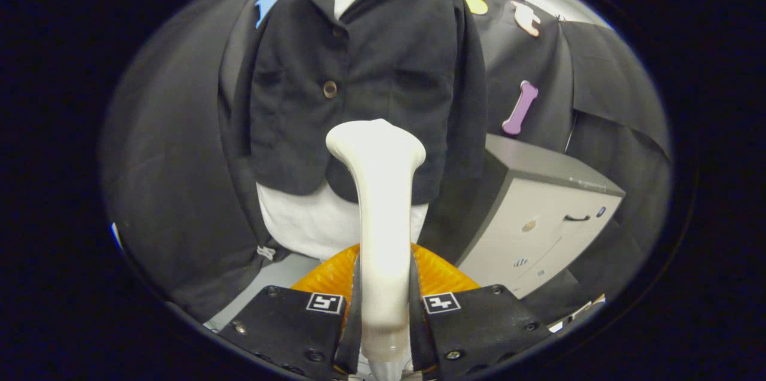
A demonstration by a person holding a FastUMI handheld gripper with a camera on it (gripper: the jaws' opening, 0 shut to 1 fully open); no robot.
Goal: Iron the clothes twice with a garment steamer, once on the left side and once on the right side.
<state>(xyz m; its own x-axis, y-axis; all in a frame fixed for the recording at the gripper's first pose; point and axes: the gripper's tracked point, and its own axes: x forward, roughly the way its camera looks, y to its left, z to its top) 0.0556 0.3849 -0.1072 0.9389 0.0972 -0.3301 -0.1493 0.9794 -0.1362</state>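
Note:
A dark jacket (371, 82) hangs on a white hanger, buttoned over a white garment (311, 222) whose hem shows below it. My gripper (383, 303) is shut on the handle of a white garment steamer (380, 189), both fingers pressing its sides. The steamer stands upright between the fingers. Its flared head sits in front of the jacket's lower hem, a little right of the button line. I cannot tell if the head touches the cloth.
An orange ribbed part (437, 273) shows just behind the fingers, under the steamer. A grey-topped white cabinet (538, 213) with drawers stands to the right of the jacket. Black cloth walls surround the hanging clothes.

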